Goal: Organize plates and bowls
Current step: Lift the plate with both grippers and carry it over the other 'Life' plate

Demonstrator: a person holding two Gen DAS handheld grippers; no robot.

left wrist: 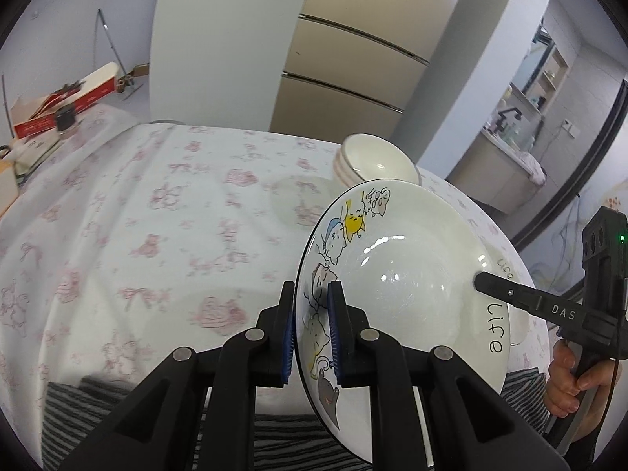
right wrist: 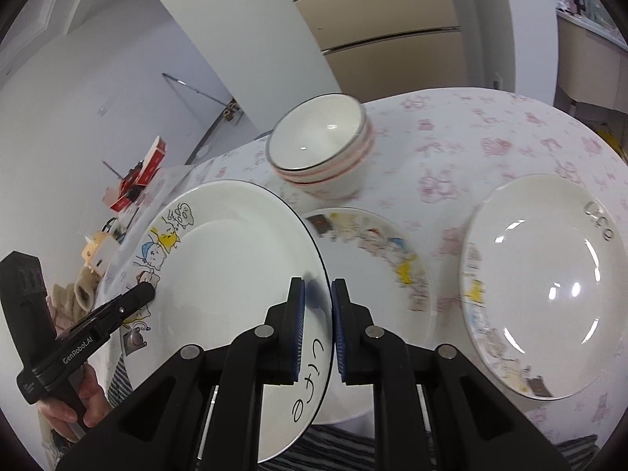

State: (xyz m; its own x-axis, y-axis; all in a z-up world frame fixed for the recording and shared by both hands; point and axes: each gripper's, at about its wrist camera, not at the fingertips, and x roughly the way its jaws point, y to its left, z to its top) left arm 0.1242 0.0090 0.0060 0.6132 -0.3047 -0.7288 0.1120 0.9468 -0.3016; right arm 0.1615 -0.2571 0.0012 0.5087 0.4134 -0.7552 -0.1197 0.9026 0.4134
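A white cartoon-cat plate (left wrist: 408, 286) marked "Life" is held tilted above the table by both grippers. My left gripper (left wrist: 312, 333) is shut on its near-left rim. My right gripper (right wrist: 318, 333) is shut on its opposite rim; its finger (left wrist: 510, 294) shows at the plate's right side in the left wrist view. The same plate (right wrist: 235, 274) fills the left of the right wrist view. Two more cat plates lie flat on the table, one in the middle (right wrist: 376, 259) and one at the right (right wrist: 549, 286). A stack of white bowls (right wrist: 322, 145) stands behind them.
The round table has a pink-patterned white cloth (left wrist: 157, 235). A red box (left wrist: 66, 102) and small clutter sit at the far left edge. A striped cloth (left wrist: 117, 412) lies at the near edge. A tall cabinet (left wrist: 345, 59) stands behind the table.
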